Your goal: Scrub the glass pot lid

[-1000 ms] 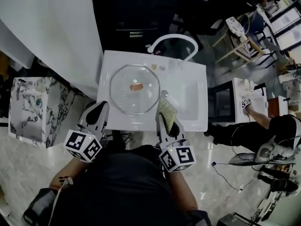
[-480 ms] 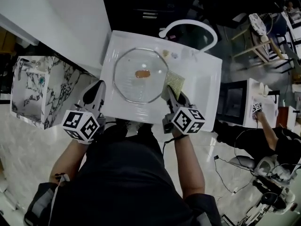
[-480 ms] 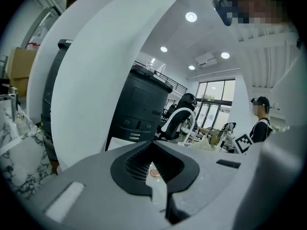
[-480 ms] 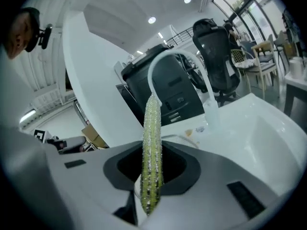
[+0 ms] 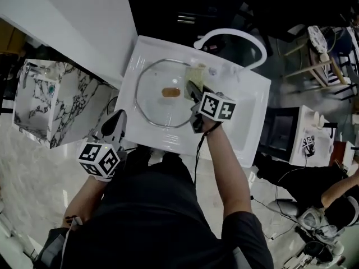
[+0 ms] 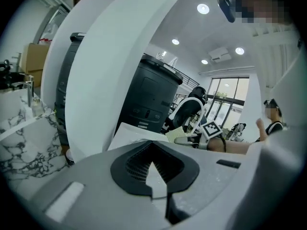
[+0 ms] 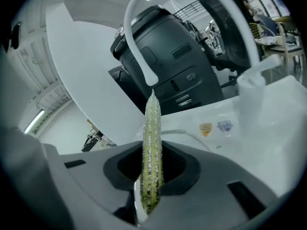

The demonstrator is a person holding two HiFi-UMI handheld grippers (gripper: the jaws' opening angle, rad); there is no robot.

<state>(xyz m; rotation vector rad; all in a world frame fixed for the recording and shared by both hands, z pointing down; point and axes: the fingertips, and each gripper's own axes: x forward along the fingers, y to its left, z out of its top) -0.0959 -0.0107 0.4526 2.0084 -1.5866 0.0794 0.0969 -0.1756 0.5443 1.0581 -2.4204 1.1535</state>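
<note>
- Your right gripper [image 7: 152,172] has its jaws clamped tight on a yellow-green scrub pad [image 7: 152,123]. The pad is held edge-on and stands up well past the jaw tips.
- Just ahead of and below those jaws, the thin rim of the glass pot lid [image 5: 154,106] curves across. The lid lies flat on the white sink [image 5: 247,125] with its knob [image 5: 170,92] up, off to the left of your right jaws.
- From the head view, the pad sits over the lid's edge on the side nearest your right jaws. Whether the pad actually touches the glass, I cannot tell.
- Farther out beyond the pad, the white faucet [image 7: 132,47] arches overhead. Two small coloured marks [image 7: 205,128] sit on the sink surface to the right of the jaws.
- Your left gripper [image 6: 156,166] has its jaws closed together with nothing between them. It hangs short of the sink's near edge, with the lid ahead and to its right, apart from it.
- Progress, as I judge it: you have the pad in hand and at the lid, but the scrubbing looks barely begun. No suds or water show on the glass, so the whole surface is left to work.
- Nothing steadies the lid, so it may slide under your strokes.
</note>
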